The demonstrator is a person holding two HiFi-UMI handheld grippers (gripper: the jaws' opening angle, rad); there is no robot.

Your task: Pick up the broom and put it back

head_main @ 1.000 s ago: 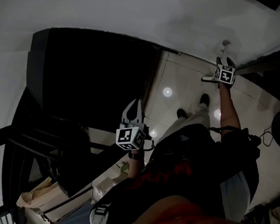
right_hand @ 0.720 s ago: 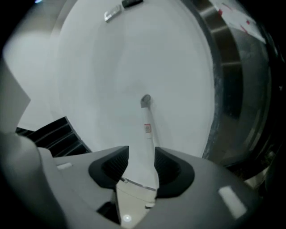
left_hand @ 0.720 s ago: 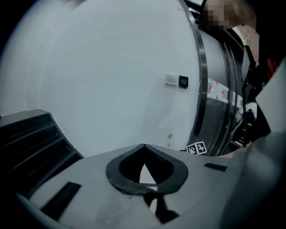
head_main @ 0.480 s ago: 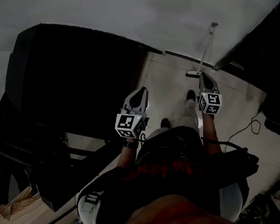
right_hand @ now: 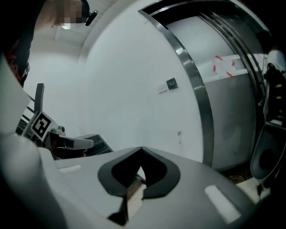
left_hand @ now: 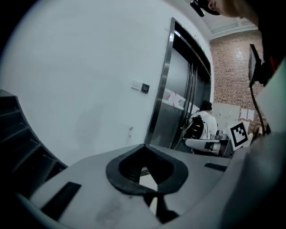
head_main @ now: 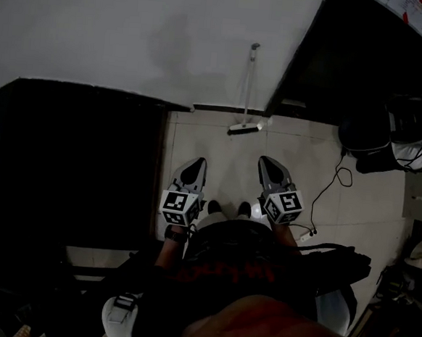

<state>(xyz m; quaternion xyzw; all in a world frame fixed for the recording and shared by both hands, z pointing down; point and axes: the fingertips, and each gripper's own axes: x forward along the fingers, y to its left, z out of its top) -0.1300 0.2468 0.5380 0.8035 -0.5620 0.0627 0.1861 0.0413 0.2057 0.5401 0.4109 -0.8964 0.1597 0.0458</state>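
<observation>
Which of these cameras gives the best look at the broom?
The head view: the whole broom leans against the white wall, its head on the floor tiles. In the left gripper view only what seems the handle tip shows; the right gripper view is the same.

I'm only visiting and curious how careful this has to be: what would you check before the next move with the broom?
1. Broom propped upright against the wall: ok.
2. Left hand-held gripper empty, jaws together: ok.
3. Right hand-held gripper empty, jaws together: ok.
4. Both grippers apart from the broom, nothing touching it: ok.
5. Broom head firmly seated on the floor so it won't slide: cannot tell.
6. Cable lying on the floor at the person's right, possibly a trip risk: not ok.
</observation>
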